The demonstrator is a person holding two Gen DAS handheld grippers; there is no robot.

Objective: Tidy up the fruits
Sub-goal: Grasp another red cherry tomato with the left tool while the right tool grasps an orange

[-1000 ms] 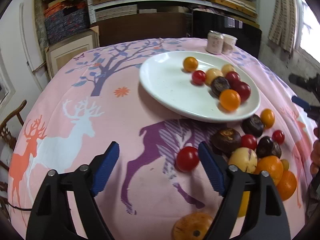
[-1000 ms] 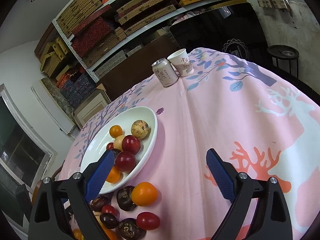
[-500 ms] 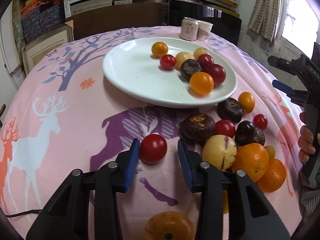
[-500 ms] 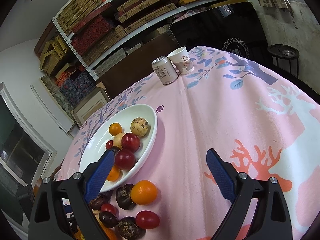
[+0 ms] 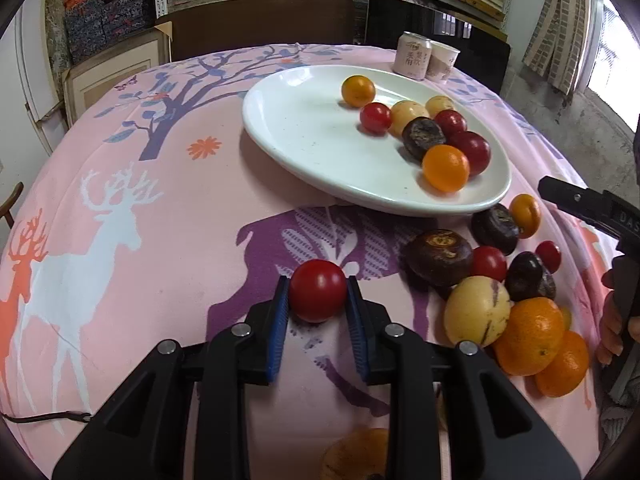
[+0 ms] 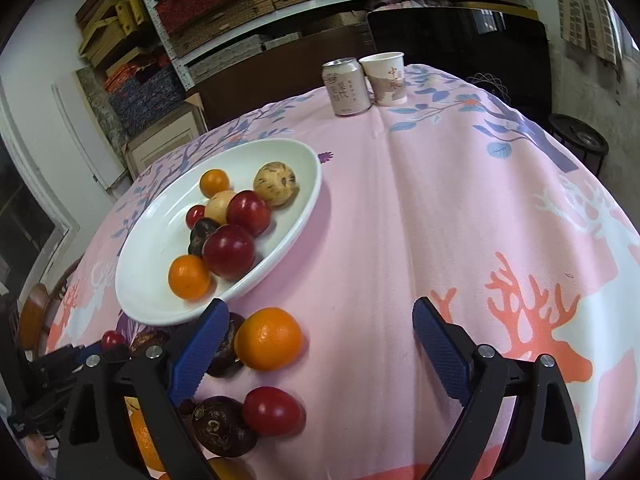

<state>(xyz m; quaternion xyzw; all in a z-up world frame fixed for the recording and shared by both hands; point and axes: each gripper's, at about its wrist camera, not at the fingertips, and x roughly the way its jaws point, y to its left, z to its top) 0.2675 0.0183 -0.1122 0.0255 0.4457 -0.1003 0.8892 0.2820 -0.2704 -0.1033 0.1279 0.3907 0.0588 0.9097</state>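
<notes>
The left gripper (image 5: 318,294), spread wide a second ago, is now clamped on the red tomato (image 5: 318,290) on the pink tablecloth (image 5: 180,220), near the white plate (image 5: 304,136). The right gripper's (image 6: 320,336) jaws are held apart, empty.

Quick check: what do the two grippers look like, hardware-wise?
Both match: left gripper and right gripper have black plastic linkage arms with silver pivot bolts and blue ribbed pads lining the jaws. A thin dark cable trails beside the left one.
</notes>
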